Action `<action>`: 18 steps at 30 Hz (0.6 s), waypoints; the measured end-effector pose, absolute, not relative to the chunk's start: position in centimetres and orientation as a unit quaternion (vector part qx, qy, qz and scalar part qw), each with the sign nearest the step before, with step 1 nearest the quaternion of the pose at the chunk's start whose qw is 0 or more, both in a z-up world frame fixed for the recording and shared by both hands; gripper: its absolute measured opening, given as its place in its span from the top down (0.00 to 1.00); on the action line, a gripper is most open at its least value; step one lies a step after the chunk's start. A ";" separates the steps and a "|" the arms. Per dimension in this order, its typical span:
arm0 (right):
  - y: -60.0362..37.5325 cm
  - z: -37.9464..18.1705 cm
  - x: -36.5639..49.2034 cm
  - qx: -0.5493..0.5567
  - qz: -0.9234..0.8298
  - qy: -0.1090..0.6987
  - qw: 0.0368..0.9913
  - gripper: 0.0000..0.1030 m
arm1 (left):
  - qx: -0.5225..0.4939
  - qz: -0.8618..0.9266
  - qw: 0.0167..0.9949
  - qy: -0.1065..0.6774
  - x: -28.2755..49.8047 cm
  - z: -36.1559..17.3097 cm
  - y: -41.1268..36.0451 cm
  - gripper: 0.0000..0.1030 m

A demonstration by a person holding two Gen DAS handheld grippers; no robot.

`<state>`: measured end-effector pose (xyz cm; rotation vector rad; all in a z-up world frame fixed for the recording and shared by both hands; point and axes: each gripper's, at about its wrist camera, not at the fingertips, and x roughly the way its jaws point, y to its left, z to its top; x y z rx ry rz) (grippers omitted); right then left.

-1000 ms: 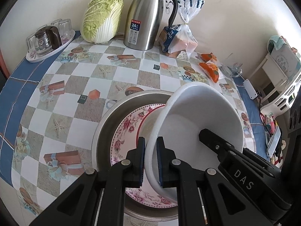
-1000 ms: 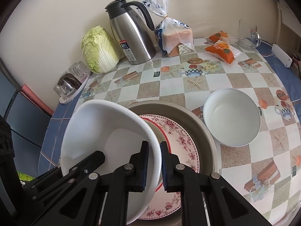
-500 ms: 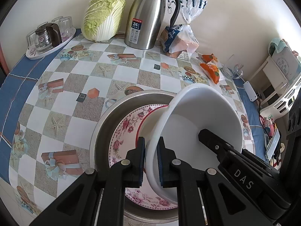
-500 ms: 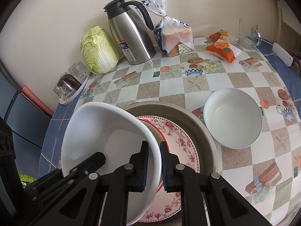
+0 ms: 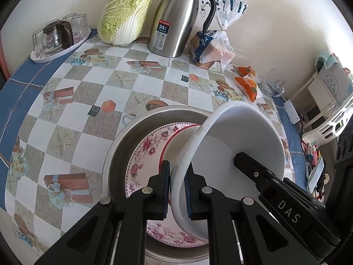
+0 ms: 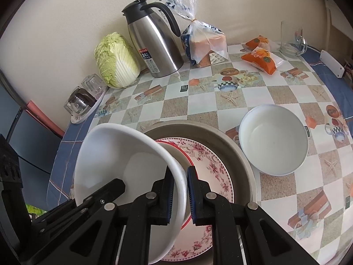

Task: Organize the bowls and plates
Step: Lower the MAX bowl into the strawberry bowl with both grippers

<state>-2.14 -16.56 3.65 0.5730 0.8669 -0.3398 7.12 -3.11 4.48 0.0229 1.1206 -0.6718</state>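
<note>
Over the metal basin at worktop centre, a white bowl hangs tilted, left claw and right claw each pinching opposite rims, probably to lower it evenly onto the floral plate. Another bowl waits at three o'clock.

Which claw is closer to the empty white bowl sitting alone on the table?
The right claw. The lone bowl sits just beyond it. The left claw grips the far rim of the held bowl.
</note>
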 end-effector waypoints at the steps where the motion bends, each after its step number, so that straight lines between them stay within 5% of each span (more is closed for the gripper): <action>1: -16.6 3.7 -2.1 0.272 -0.161 0.412 0.855 0.87 | 0.011 -0.313 0.794 0.521 7.1 4.5 -3.1 0.90; 18: -17.1 4.1 -2.5 0.276 -0.168 0.396 0.859 0.85 | 0.019 -0.309 0.793 0.525 7.2 4.5 -3.3 0.83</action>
